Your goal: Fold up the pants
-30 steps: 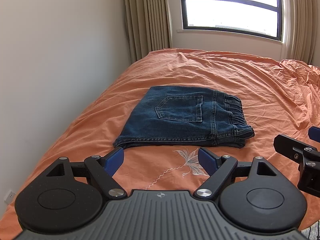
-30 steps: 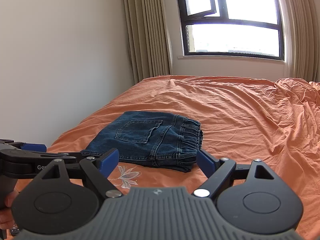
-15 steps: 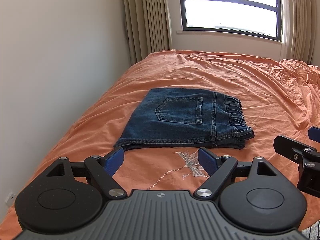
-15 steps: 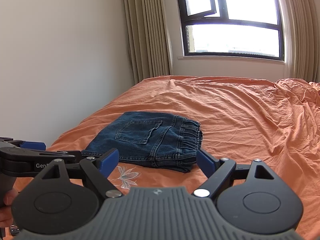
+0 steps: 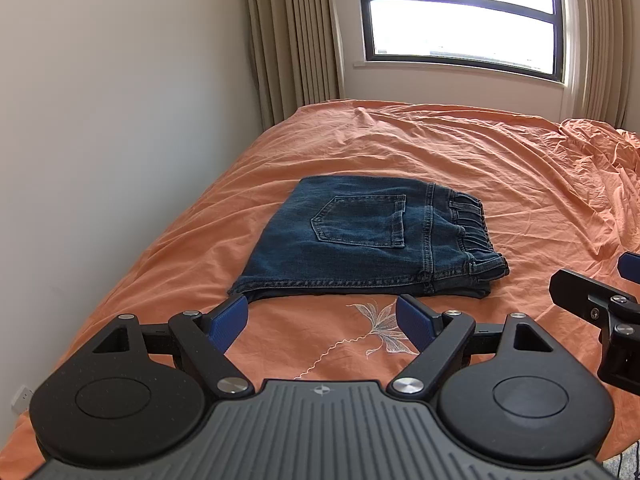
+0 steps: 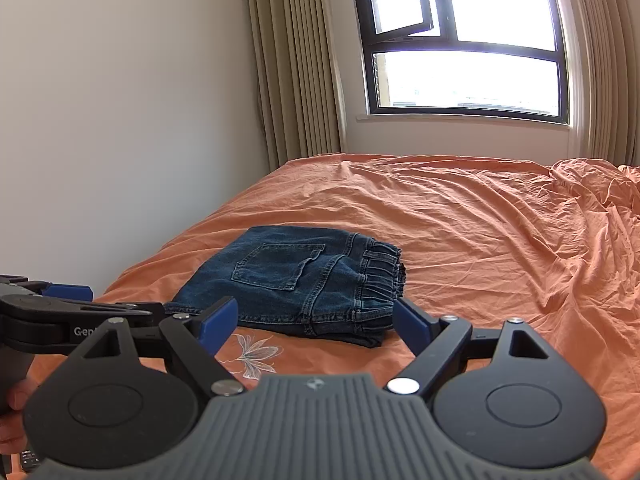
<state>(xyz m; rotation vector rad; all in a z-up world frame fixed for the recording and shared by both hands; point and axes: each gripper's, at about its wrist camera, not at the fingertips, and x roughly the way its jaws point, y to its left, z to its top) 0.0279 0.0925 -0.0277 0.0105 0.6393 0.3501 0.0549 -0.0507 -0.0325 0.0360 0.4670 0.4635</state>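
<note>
The dark blue jeans [image 5: 372,240] lie folded into a compact rectangle on the orange bed sheet [image 5: 500,168], back pocket up, elastic waistband to the right. They also show in the right wrist view [image 6: 296,280]. My left gripper [image 5: 322,322] is open and empty, hovering just in front of the jeans' near edge. My right gripper [image 6: 314,320] is open and empty, also just short of the jeans. Each gripper shows at the edge of the other's view: the right one [image 5: 592,300] and the left one [image 6: 44,300].
A white wall [image 5: 100,140] runs along the bed's left side. Beige curtains [image 5: 292,40] and a window [image 5: 464,20] stand behind the bed. The sheet is bunched into wrinkles at the far right [image 5: 600,148]. An embroidered flower [image 5: 384,320] marks the sheet near the front.
Both grippers have drawn back and risen slightly; the jeans sit a little farther off. The jeans have not moved, and both grippers stay open.
</note>
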